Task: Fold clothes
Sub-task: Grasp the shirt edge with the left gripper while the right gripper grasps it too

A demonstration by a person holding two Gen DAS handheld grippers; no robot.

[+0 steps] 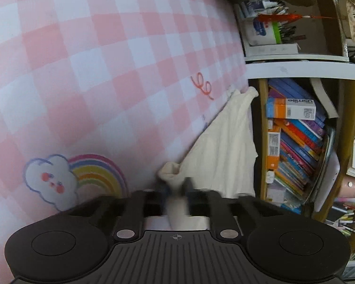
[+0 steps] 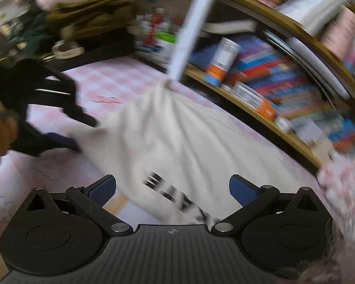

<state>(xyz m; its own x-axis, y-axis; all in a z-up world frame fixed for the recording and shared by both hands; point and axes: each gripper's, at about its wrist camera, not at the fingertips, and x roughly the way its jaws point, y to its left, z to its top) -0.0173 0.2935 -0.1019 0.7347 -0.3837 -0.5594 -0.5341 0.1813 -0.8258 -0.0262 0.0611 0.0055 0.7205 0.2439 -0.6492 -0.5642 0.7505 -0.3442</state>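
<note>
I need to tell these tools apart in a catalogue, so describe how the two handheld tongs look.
Both are alike. The left tongs have a black ribbed body with two round black discs, silver pivot pins and a small crosshair mark at the middle; their fingers are blurred. The right tongs show the same black body, discs and pins, with angled black link arms ending in blue textured pads. No cables or sleeves are visible.

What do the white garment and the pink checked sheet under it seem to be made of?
White garment: seemingly soft matte cotton knit; it bunches and drapes in loose folds where the left gripper pinches it. Pink checked sheet: probably smooth printed woven fabric, flat, no sheen.
</note>
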